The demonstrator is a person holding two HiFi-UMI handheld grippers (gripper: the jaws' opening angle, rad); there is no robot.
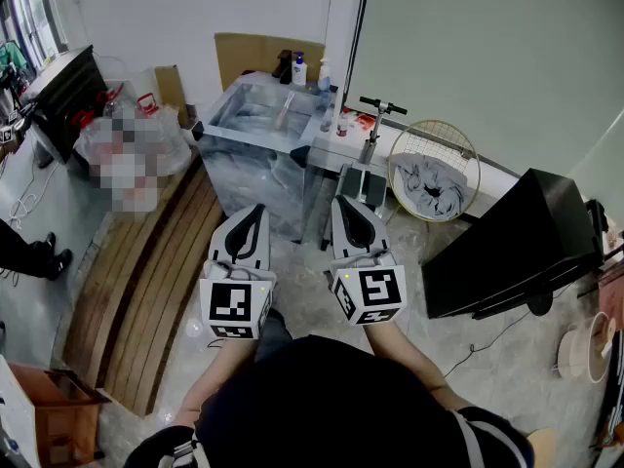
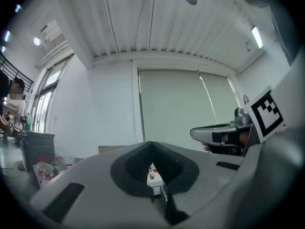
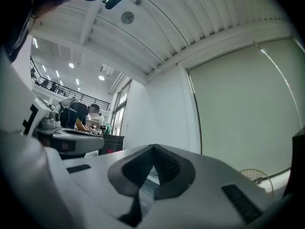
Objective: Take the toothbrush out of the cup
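I hold both grippers close to my body, well short of the marbled sink counter point(image 1: 322, 142). Small red and white items point(image 1: 341, 125) stand on that counter beside the basin. They are too small to tell a cup or a toothbrush among them. My left gripper point(image 1: 255, 209) is shut with nothing in it, and its tips meet in the left gripper view point(image 2: 151, 143). My right gripper point(image 1: 343, 202) also has its tips together and holds nothing, as the right gripper view point(image 3: 154, 147) shows. Both point toward the counter.
Bottles point(image 1: 299, 69) stand behind the sink basin point(image 1: 255, 113). A scooter point(image 1: 373, 135) and a round wire basket point(image 1: 434, 172) with cloth stand right of the counter. A black box point(image 1: 517, 247) is at the right, wooden boards point(image 1: 146, 281) and a cardboard box point(image 1: 58, 412) at the left.
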